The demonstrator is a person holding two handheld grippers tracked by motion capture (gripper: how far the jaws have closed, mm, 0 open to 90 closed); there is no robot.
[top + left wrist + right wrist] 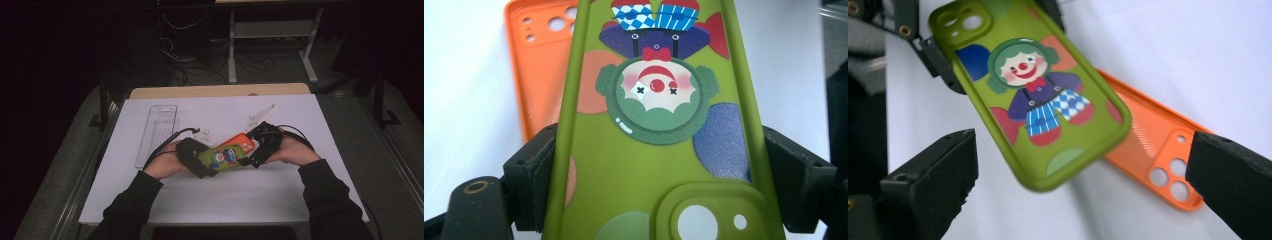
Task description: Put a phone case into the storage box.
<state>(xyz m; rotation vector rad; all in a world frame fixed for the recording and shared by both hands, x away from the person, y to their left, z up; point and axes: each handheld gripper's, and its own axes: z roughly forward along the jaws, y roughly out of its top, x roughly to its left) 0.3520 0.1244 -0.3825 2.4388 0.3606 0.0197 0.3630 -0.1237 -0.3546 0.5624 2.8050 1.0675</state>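
A green phone case (225, 156) printed with a clown hangs just above the white sheet (225, 197). My left gripper (202, 167) is shut on it, its black pads (536, 165) pressing both long edges near the camera cutout. In the left gripper view the green case (649, 150) runs away between the jaws. My right gripper (1085, 172) stands open at the case's other end, its pads (938, 170) wide apart and off the green case (1038, 100). An orange phone case (1148, 145) lies flat on the sheet under and beside it, seen too as the orange case (241, 141) in the high view.
A clear plastic package (157, 132) lies on the sheet's left part. The wooden table edge (220, 91) runs along the back. Behind it stand desk legs and cables on a dark floor. Both of the person's forearms come in from the bottom.
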